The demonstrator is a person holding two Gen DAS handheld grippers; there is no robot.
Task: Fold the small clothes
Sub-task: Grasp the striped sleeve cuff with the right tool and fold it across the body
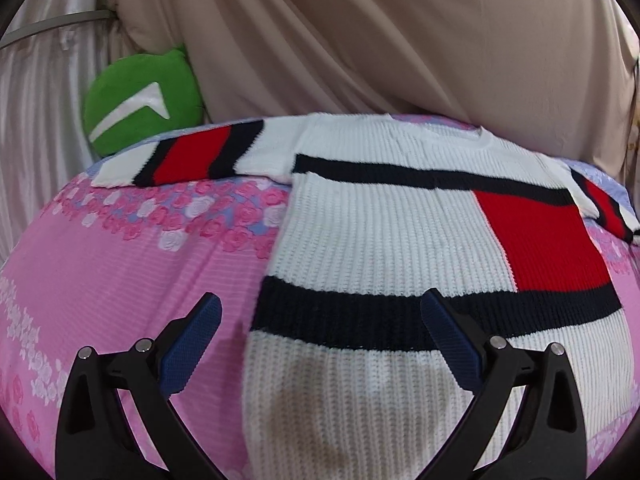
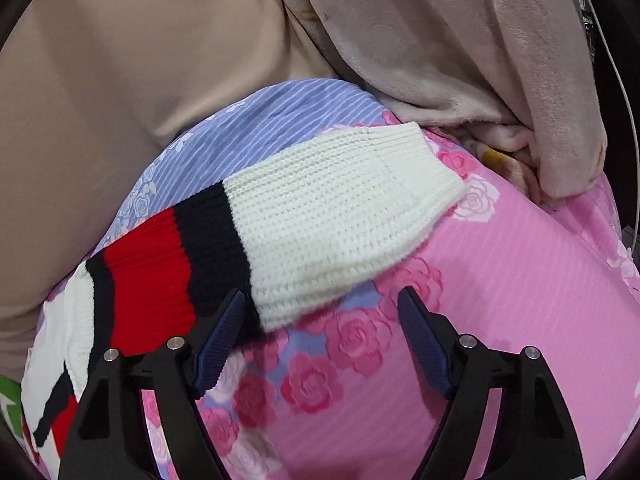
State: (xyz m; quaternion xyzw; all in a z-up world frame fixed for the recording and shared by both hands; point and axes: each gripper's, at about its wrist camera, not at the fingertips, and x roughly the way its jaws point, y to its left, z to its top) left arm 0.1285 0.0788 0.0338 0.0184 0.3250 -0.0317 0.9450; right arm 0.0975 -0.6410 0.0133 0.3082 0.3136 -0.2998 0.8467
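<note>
Sweater (image 1: 380, 232), white ribbed knit with black bands and red blocks, spread flat on pink rose-print bedsheet (image 1: 120, 280). Long axis running from hem, nearest left wrist camera, away to neckline at far edge of bed, close under beige curtain (image 1: 360, 40). One sleeve (image 1: 188, 156) stretched out sideways to the left, cuff pointing toward green cushion (image 1: 144, 100); other sleeve angled off to the right, only partly in view.

Left gripper (image 1: 320, 340) above hem end, blue pads (image 1: 448, 344) spread wide: one over bare sheet just beside sweater's edge, other over black band. Holding nothing; whether touching knit, cannot tell.

From right wrist camera: right-hand sleeve (image 2: 280, 232) lying diagonally, white cuff pointing up and right toward grey fleece blanket (image 2: 460, 60), red and black stripes nearer the body. Far side of sleeve over blue striped part of sheet.

Right gripper (image 2: 320, 344) also spread wide, empty, low beside lower edge of sleeve: one pad (image 2: 220, 340) at black stripe, other over pink roses.
</note>
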